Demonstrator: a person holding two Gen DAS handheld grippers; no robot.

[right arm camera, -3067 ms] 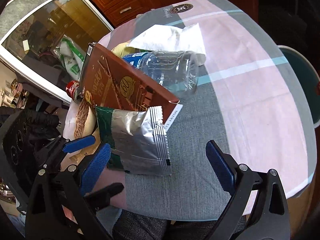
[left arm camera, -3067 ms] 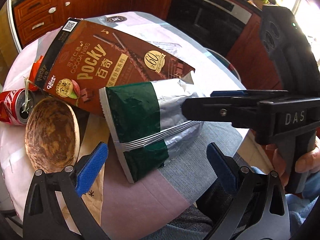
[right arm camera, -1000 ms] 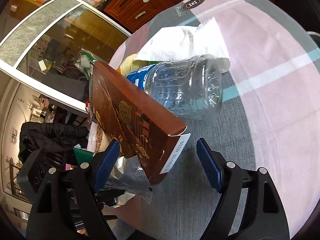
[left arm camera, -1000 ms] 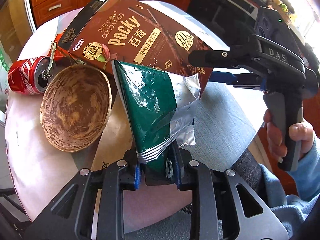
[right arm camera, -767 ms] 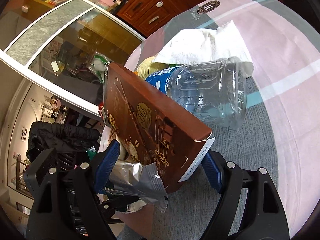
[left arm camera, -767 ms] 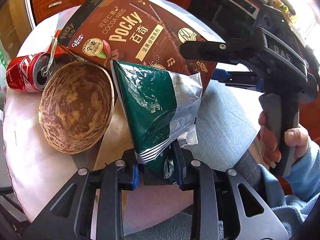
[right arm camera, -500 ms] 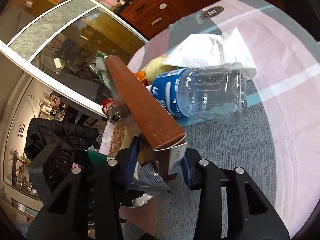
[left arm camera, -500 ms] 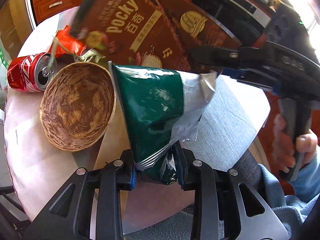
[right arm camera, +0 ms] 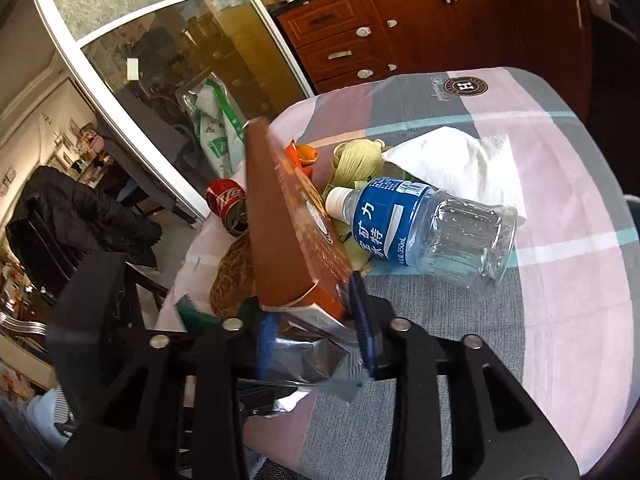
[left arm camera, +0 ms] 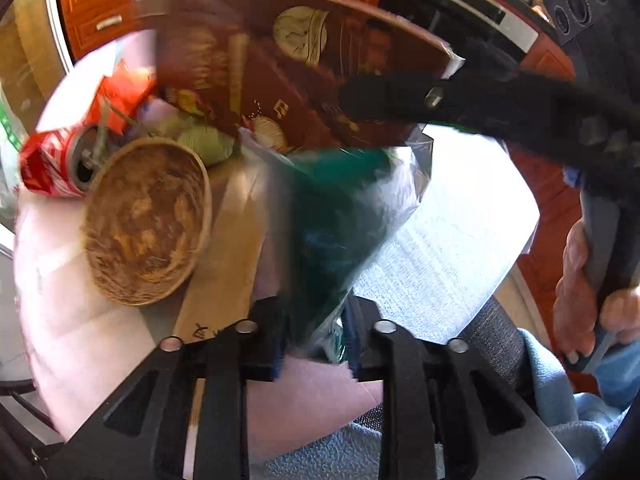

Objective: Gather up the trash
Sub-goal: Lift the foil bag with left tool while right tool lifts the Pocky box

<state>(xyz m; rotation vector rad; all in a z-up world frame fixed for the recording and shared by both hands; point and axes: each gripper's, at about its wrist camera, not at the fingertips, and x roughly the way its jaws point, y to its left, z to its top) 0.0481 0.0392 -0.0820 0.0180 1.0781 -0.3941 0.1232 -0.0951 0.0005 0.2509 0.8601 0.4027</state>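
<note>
Now, by item:
Left tool point(left arm camera: 316, 344): jaws closing, pinching the bottom edge of the green-and-silver snack bag point(left arm camera: 340, 216), which stands up from it, blurred.
Right tool point(right arm camera: 316, 340): jaws closing, clamped on one end of the brown snack box point(right arm camera: 288, 232), held tilted above the surface point(right arm camera: 560, 280).
Right hand point(left arm camera: 580, 280): wrapped round the right tool's handle.
Water bottle point(right arm camera: 424, 228): clear, lying on its side, just beside the box.
White napkin point(right arm camera: 452, 160): behind the bottle.
Woven bowl point(left arm camera: 144, 220): on the surface, left of the bag.
Red can point(left arm camera: 56, 168): on its side beside the bowl.
</note>
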